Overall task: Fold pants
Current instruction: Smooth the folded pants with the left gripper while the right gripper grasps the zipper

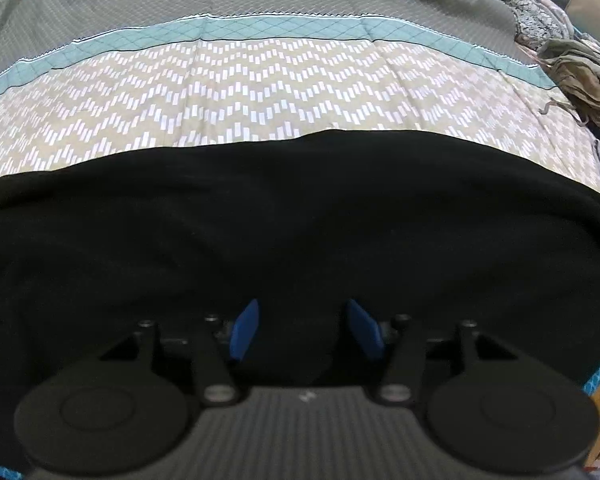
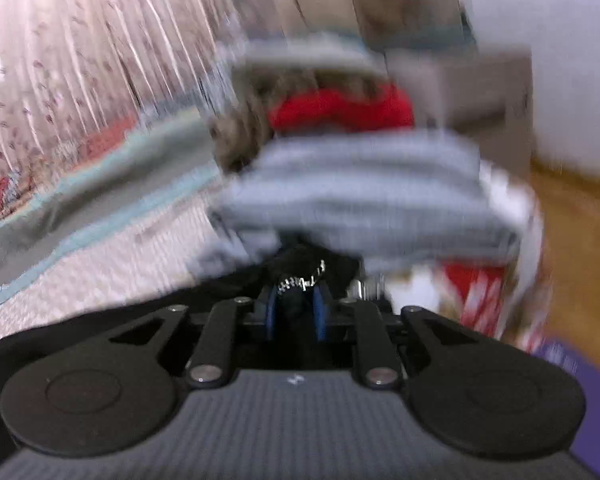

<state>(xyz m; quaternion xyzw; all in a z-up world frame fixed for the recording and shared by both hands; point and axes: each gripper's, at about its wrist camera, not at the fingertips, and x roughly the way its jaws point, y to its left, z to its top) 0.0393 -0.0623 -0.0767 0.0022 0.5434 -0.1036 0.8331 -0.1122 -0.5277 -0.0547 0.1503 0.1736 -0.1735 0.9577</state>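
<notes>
Here, your largest thing is the quilted bedspread (image 1: 260, 92) with its grey, teal and white-chevron bands, filling the left wrist view from nine o'clock round to three. Across its lower half lie the black fabric pants (image 1: 300, 216), spread flat, their far edge curving from nine to three o'clock. At two o'clock a crumpled olive-brown garment (image 1: 580, 80) sits at the bed's edge. Your left gripper (image 1: 304, 328) points down over the black cloth, its blue pads (image 1: 244, 330) standing apart with nothing pinched between them. In the blurred right wrist view, a pile of grey and red clothes (image 2: 360, 184) sits at twelve o'clock, and your right gripper (image 2: 296, 304) has its jaws nearly together, clamped on a bunch of the black cloth with a zipper.
</notes>
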